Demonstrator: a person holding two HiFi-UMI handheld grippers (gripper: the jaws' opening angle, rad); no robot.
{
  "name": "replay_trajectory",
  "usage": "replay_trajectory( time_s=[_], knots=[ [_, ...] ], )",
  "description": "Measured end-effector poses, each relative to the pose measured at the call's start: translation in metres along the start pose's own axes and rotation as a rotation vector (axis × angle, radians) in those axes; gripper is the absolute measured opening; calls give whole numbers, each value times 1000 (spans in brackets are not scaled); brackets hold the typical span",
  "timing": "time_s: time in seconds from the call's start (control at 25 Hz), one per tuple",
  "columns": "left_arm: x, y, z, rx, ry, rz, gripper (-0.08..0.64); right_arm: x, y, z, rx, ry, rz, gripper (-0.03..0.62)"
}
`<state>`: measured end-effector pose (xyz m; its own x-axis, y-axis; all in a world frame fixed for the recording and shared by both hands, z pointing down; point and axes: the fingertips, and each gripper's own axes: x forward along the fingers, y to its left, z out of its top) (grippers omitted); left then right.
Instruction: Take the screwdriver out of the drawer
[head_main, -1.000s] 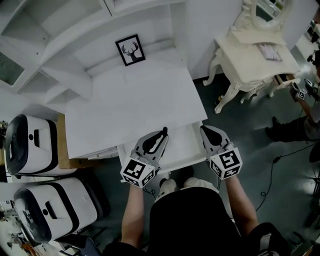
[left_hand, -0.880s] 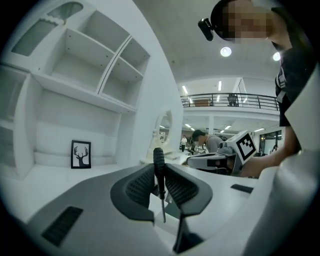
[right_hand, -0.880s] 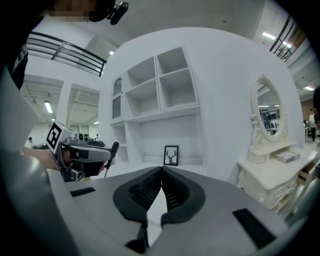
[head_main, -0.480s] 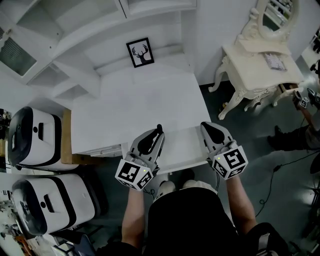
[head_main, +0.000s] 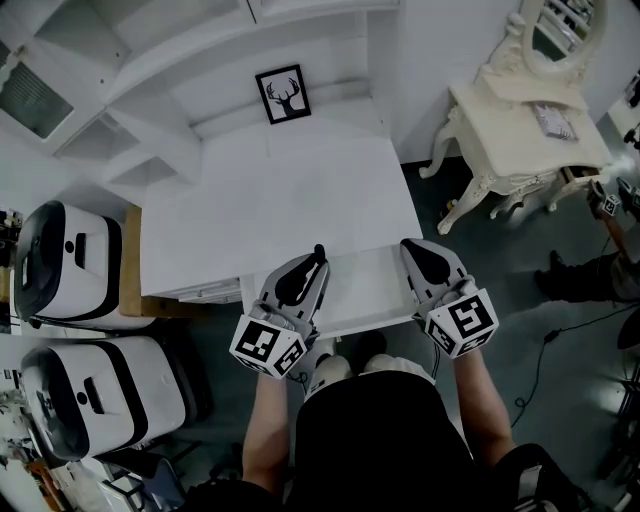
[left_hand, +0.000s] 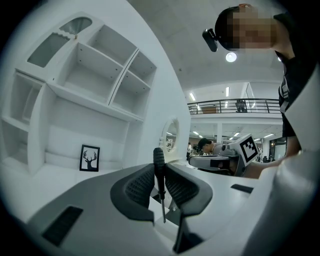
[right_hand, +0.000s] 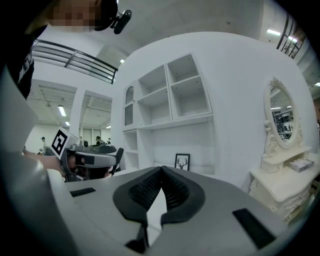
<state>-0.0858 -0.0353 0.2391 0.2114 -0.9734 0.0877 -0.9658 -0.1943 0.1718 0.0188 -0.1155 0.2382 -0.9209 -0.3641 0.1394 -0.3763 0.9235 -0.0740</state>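
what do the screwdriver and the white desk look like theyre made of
The screwdriver has a dark, ribbed, matt handle, probably plastic or rubber. The thin grey shaft below it is likely metal. The desk has a smooth, evenly white top with crisp edges, so it looks like painted or laminated board. What lies under the coating cannot be told.
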Motion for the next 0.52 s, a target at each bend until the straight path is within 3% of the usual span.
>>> replay_trajectory(
  time_s=[0.52],
  knots=[
    [7,-10,-4,-4,4,-4,78,-7,-4,-5,-17,17,8,15]
  ],
)
